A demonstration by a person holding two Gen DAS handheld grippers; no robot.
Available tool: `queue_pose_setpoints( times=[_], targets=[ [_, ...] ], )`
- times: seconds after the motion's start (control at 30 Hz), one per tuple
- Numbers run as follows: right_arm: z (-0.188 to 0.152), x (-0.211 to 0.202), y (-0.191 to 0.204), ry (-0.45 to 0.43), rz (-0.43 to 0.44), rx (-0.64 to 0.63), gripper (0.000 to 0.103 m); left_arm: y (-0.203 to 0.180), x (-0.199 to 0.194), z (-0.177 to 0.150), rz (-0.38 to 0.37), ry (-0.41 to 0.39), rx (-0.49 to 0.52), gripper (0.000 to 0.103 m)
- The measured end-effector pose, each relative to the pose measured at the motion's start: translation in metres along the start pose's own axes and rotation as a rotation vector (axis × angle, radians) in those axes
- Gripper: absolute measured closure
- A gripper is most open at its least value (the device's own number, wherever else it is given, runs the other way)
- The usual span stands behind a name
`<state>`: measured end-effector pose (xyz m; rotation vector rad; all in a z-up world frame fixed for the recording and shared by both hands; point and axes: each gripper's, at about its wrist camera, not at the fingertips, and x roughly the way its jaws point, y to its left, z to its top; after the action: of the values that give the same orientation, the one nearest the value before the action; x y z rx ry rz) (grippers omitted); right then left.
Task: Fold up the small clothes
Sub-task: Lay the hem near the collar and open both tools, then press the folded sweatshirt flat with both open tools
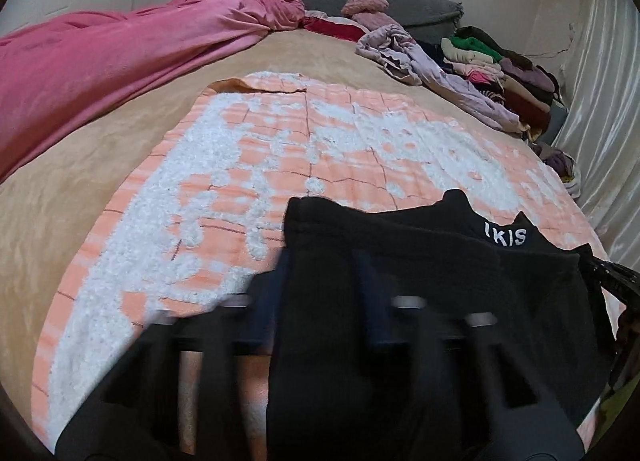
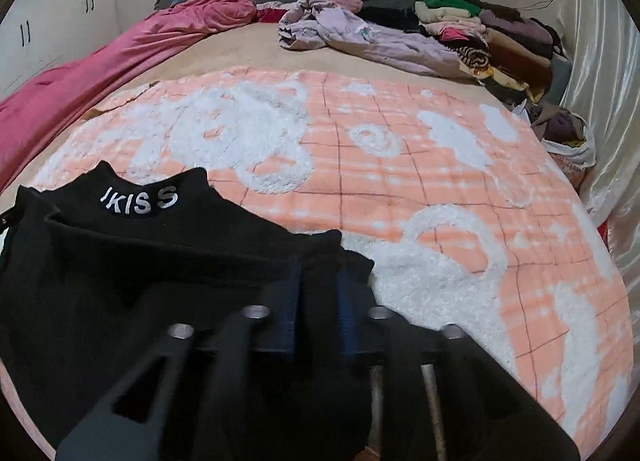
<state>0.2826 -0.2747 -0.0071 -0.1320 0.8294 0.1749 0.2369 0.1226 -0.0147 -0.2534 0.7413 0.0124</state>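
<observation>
The bed (image 2: 248, 49) carries an orange-and-white blanket (image 2: 400, 189) that spreads ahead of both jaws, with a pile of clothes (image 2: 480, 37) far beyond. The black garment (image 2: 132, 261) hangs between the two grippers, just above the blanket. The left gripper (image 1: 326, 285) pinches its one edge and the right gripper (image 2: 318, 289) pinches the other, jaws pressed on the cloth.

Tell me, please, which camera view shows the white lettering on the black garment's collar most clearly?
The right wrist view: the white lettering sits unobstructed on the black garment. The left wrist view shows it smaller, cut short at a fold.
</observation>
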Motion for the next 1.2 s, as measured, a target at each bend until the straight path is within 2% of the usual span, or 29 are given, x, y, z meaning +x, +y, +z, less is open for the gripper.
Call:
queue_pose_setpoints(
  times=[0.07,0.2,0.3,0.4,0.53,0.73,1.0,1.07,1.2],
  targets=[
    [0.000,-0.005,-0.004,-0.021,0.000,0.020,0.093,0.003,-0.004,0.000,-0.009,-0.017,-0.013,0.098],
    [0.006,-0.018,-0.016,-0.084,-0.005,0.055,0.093,0.007,-0.020,0.007,-0.048,-0.092,-0.041,0.099],
    [0.012,-0.018,-0.026,-0.094,0.021,0.103,0.093,0.004,-0.025,0.010,-0.039,-0.125,-0.024,0.099],
    [0.013,-0.001,-0.030,-0.055,0.011,0.116,0.093,0.005,-0.016,0.011,-0.017,-0.097,-0.025,0.099],
    [0.006,0.020,-0.030,0.012,-0.006,0.118,0.092,0.014,0.005,0.006,0.003,-0.012,-0.053,0.097],
    [0.001,0.024,-0.029,0.022,-0.023,0.116,0.091,0.015,0.006,0.004,0.014,-0.005,-0.061,0.088],
    [0.000,0.018,-0.032,0.006,-0.059,0.129,0.070,0.011,-0.009,0.004,0.046,-0.022,-0.040,0.083],
    [0.000,0.012,-0.032,-0.004,-0.067,0.134,0.066,0.010,-0.013,0.003,0.050,-0.029,-0.034,0.076],
    [-0.002,0.001,-0.030,-0.027,-0.076,0.129,0.059,0.007,-0.021,0.004,0.050,-0.040,-0.026,0.071]
  ],
)
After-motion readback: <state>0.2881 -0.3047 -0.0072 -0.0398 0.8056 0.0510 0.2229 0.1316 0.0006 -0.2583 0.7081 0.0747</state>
